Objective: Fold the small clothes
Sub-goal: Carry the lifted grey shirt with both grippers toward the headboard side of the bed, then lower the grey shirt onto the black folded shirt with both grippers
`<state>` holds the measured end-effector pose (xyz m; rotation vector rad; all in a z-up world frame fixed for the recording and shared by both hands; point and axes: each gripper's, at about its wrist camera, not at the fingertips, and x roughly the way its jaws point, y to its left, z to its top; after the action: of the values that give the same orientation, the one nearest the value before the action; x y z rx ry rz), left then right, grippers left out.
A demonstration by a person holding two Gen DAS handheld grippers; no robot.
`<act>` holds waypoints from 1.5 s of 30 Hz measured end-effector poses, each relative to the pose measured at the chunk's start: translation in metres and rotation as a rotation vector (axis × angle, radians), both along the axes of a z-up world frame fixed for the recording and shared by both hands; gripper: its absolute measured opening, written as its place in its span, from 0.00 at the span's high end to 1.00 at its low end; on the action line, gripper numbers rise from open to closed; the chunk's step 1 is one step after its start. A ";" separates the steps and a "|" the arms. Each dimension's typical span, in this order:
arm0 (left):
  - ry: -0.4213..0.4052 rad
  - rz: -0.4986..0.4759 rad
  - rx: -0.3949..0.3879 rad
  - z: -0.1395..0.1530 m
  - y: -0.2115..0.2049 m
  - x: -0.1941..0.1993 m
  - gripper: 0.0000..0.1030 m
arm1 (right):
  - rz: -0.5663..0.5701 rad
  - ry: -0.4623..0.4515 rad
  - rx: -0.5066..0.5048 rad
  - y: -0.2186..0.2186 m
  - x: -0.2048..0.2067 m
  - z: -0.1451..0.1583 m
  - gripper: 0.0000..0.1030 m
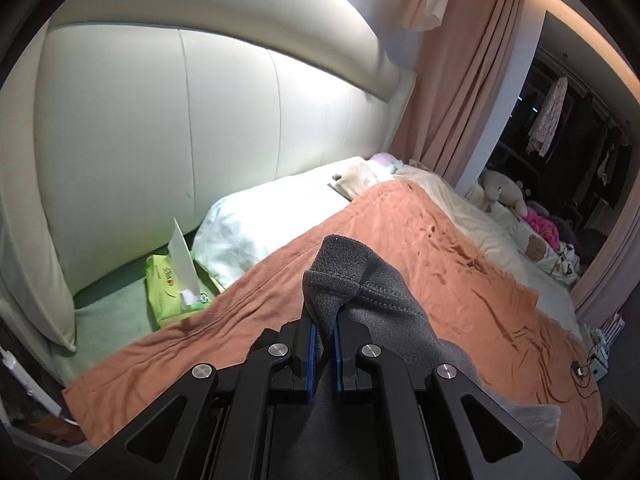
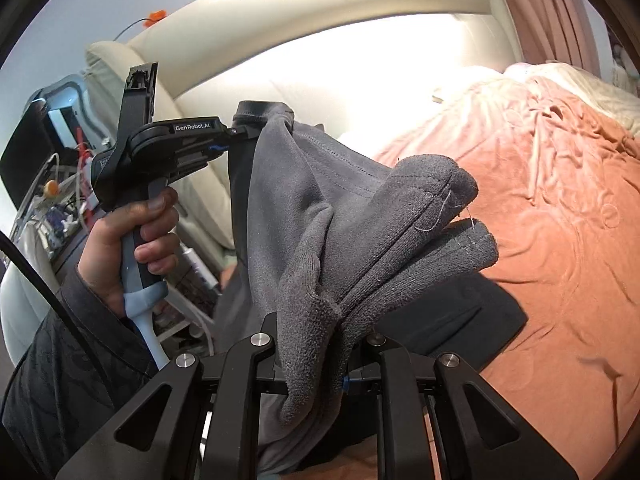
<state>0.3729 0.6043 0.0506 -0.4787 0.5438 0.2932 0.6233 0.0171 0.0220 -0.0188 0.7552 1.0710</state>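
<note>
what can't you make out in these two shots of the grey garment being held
- Right wrist view: the right gripper fingers are buried under bunched grey fleece garment.
- Both views: the garment's lower part is cut off by the bottom edge and gripper frames, so its type is unclear.
- Left wrist view: print on the green wipes pack is too small to read.

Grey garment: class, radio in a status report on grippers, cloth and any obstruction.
Left gripper shut on grey garment. Right gripper shut on it too. Garment held up over orange blanket. Nothing in the way.
</note>
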 end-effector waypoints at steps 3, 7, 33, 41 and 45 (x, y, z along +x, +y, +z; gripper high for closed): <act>0.028 -0.007 0.008 -0.016 -0.002 0.025 0.94 | -0.012 0.014 0.001 -0.010 0.015 -0.013 0.89; 0.092 -0.017 0.023 -0.049 -0.004 0.059 0.92 | -0.051 0.041 -0.018 -0.017 0.034 -0.034 0.87; 0.285 0.009 -0.027 -0.117 0.002 0.060 0.37 | -0.159 0.393 -0.082 -0.061 0.098 -0.131 0.43; 0.349 -0.055 -0.054 -0.151 0.008 0.113 0.37 | -0.144 0.504 -0.047 -0.055 0.119 -0.149 0.46; 0.330 -0.088 -0.089 -0.164 0.009 0.129 0.55 | -0.138 0.548 -0.049 -0.053 0.128 -0.159 0.51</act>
<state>0.5014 0.6128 -0.1132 -0.4936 0.8999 0.2664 0.7516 -0.0362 -0.1372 0.2920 1.2569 0.9314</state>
